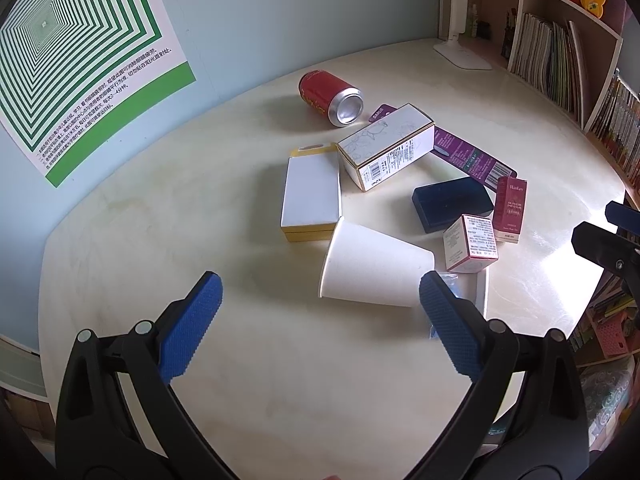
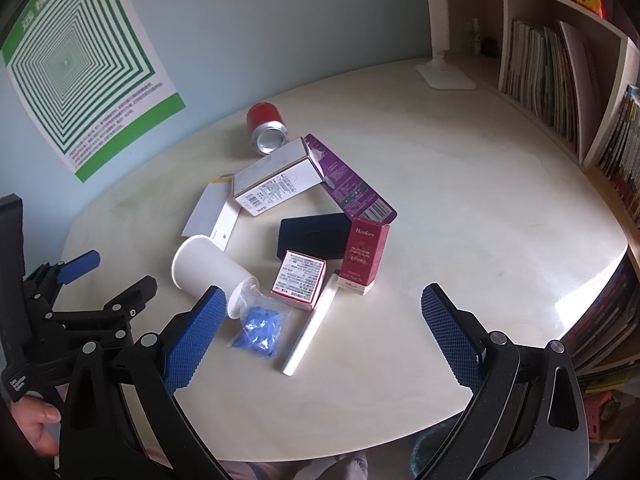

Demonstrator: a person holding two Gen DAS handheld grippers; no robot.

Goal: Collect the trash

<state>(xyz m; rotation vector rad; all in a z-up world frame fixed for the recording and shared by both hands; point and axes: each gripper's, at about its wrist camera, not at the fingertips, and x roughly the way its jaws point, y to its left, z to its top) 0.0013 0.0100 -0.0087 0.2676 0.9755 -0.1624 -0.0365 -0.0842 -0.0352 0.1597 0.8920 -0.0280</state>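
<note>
Trash lies in a heap on the cream table [image 1: 240, 360]: a white paper cup [image 1: 372, 268] on its side, a red can [image 1: 330, 98] on its side, a white-gold box [image 1: 310, 196], a long white carton [image 1: 386, 146], a purple card [image 1: 472, 156], a dark blue case [image 1: 452, 204], a dark red box [image 1: 509, 210] and a small pink box [image 1: 472, 242]. My left gripper [image 1: 320, 300] is open, just short of the cup. My right gripper [image 2: 320, 312] is open and empty above a blue plastic bag [image 2: 258, 326] and a white stick [image 2: 314, 326]; the cup [image 2: 208, 268] lies to its left.
A bookshelf [image 2: 560, 80] with books lines the right side. A white lamp base [image 2: 446, 72] stands at the table's far edge. A green-striped poster [image 1: 76, 64] hangs on the blue wall. The left gripper also shows in the right wrist view [image 2: 108, 276].
</note>
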